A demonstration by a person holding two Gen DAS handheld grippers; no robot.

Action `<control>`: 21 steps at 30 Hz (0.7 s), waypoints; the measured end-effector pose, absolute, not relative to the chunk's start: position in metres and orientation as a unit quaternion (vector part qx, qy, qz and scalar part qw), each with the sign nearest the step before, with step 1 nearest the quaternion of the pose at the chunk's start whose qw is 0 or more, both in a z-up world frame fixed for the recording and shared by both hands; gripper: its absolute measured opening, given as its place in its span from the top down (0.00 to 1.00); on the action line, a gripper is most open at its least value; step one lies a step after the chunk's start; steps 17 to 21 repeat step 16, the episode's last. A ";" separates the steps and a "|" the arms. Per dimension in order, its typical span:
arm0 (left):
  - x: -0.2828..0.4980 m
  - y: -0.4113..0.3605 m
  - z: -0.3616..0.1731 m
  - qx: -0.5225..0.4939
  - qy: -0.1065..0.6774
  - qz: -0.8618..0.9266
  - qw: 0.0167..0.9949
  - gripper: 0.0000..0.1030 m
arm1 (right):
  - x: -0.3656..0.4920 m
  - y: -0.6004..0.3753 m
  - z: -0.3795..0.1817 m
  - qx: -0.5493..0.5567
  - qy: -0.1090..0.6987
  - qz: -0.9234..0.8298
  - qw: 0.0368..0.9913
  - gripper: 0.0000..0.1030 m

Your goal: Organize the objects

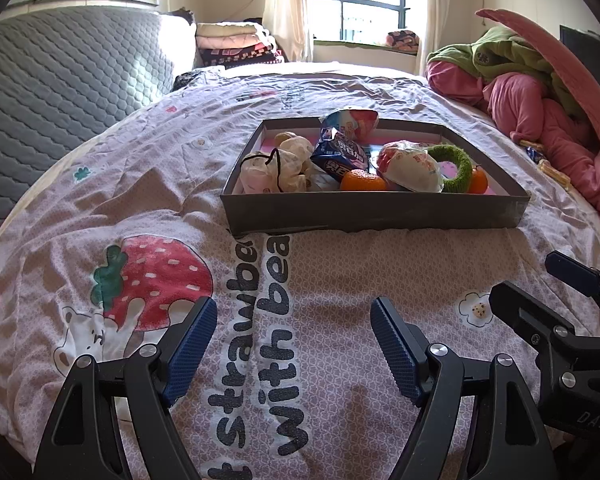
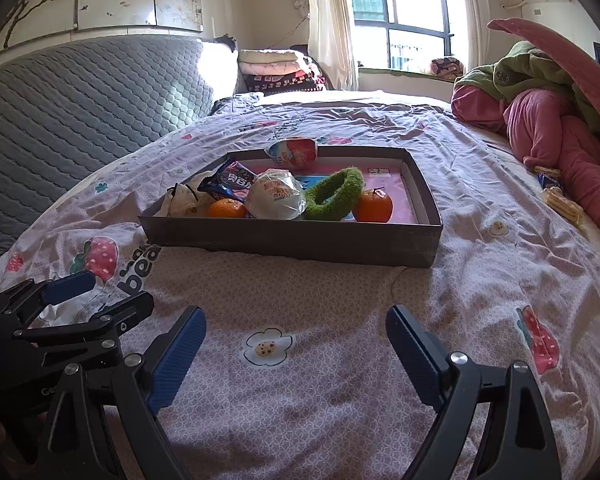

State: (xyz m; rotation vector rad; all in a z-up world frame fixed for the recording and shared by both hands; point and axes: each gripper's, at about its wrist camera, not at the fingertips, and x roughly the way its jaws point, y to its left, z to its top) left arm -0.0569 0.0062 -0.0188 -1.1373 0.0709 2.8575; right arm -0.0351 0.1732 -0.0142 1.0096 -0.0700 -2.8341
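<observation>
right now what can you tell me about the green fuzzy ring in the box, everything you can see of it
The green ring is a fuzzy, plush-looking loop with an open centre, like a scrunchie. It sits inside the grey box, toward its right half, tilted rather than flat, with the pink box floor visible through the hole. Its left side leans against the white wrapped packet; an orange fruit sits just to its right, seemingly touching. Neither gripper is near it.
</observation>
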 end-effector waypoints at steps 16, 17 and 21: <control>-0.057 0.008 -0.019 -0.371 0.021 0.927 0.038 0.22 | -0.035 0.174 -0.014 0.337 -0.024 -0.939 0.066 0.11; -0.057 0.008 -0.019 -0.371 0.021 0.927 0.038 0.22 | -0.035 0.174 -0.014 0.337 -0.024 -0.939 0.066 0.11; -0.057 0.008 -0.019 -0.371 0.021 0.927 0.038 0.22 | -0.035 0.174 -0.014 0.337 -0.024 -0.939 0.066 0.11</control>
